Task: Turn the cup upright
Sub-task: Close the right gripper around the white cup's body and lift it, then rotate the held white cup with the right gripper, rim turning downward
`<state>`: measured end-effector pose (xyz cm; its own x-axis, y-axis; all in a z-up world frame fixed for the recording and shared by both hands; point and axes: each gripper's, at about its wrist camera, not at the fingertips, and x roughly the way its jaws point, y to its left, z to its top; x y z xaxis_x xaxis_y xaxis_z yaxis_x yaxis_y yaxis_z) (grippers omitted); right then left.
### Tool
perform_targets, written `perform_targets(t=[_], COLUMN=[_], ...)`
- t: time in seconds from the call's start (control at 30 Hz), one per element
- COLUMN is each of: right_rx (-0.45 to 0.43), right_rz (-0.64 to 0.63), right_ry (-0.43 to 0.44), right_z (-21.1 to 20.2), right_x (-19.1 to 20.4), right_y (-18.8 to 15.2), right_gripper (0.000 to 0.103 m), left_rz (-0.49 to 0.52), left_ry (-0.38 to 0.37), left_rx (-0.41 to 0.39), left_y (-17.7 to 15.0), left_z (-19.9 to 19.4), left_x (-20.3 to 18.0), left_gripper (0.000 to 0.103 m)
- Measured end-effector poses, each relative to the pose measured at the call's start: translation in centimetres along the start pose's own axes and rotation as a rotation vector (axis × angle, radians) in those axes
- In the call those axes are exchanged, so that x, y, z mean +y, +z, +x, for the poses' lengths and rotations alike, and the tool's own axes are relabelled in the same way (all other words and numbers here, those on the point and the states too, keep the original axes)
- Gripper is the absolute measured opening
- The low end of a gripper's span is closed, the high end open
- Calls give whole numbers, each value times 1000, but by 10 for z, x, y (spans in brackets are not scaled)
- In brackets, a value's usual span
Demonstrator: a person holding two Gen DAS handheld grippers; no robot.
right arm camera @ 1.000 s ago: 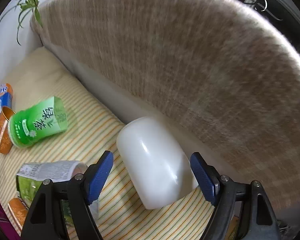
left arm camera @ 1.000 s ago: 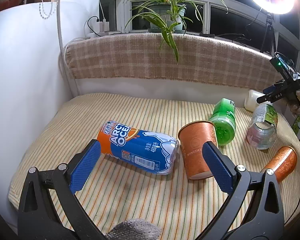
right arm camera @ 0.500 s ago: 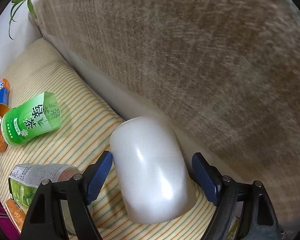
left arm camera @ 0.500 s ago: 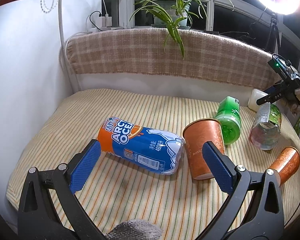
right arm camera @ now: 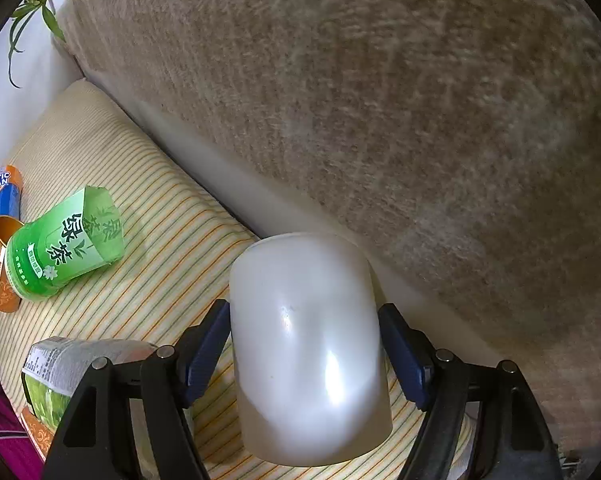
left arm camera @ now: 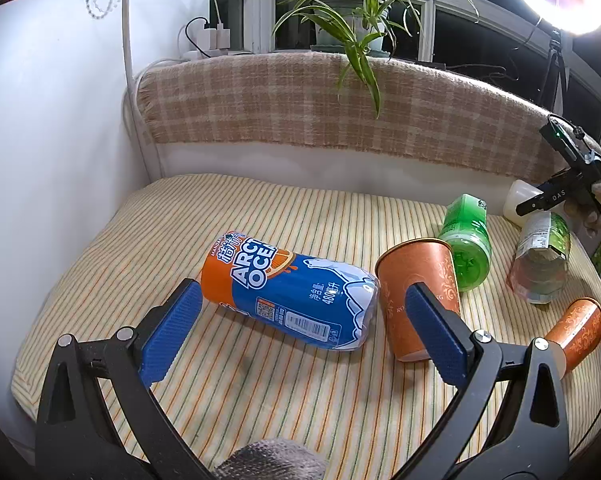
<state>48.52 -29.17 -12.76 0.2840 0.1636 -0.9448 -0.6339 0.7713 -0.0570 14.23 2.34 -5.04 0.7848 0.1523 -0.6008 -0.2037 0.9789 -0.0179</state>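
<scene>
A: Where do we stand with the white cup (right arm camera: pixel 306 352)?

B: It lies on its side on the striped cushion (right arm camera: pixel 160 248), right against the foot of the sofa back (right arm camera: pixel 380 100). Our right claw (right arm camera: pixel 303 356) straddles its body, the blue pads (right arm camera: pixel 206 350) touching or very nearly touching both flanks; we judge it clenching on the cup, though we cannot tell how firmly.

A: How will it handle?

B: It looks like thin, glossy plastic, so we expect it to be light, a little springy and slippery. We would take it across the middle of the barrel, as now, and squeeze gently so the wall does not buckle or shoot out.

A: And the left claw (left arm camera: pixel 300 328)?

B: Released, jaws wide, hovering over the blue can (left arm camera: pixel 288 300) and the orange paper cup (left arm camera: pixel 420 296), touching neither.

A: What differs from a moment ago?

B: The right claw has slid forward and narrowed: half a second back the pads stood clear of the cup's sides, and now they meet it. The left view is nearly the same, only a little nearer the can.
</scene>
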Motion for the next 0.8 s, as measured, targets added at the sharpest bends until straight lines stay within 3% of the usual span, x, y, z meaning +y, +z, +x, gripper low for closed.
perform_targets(t=[0.33, 0.53, 0.73, 0.8], right_rx=[-46, -89, -163, -194], right_rz=[-31, -61, -147, -191], right_ry=[-43, -97, -148, -144], right_z=[-24, -64, -127, -157], right_x=[9, 26, 84, 124], right_y=[14, 19, 15, -1], right_gripper=[76, 76, 76, 76], left_rz=[-4, -8, -18, -23], left_ry=[-6, -17, -21, -20], left_rx=[-20, -43, -91, -108], left_y=[1, 0, 0, -1], left_z=[-10, -26, -54, -63], left_x=[2, 4, 13, 18], left_gripper=[103, 103, 103, 103])
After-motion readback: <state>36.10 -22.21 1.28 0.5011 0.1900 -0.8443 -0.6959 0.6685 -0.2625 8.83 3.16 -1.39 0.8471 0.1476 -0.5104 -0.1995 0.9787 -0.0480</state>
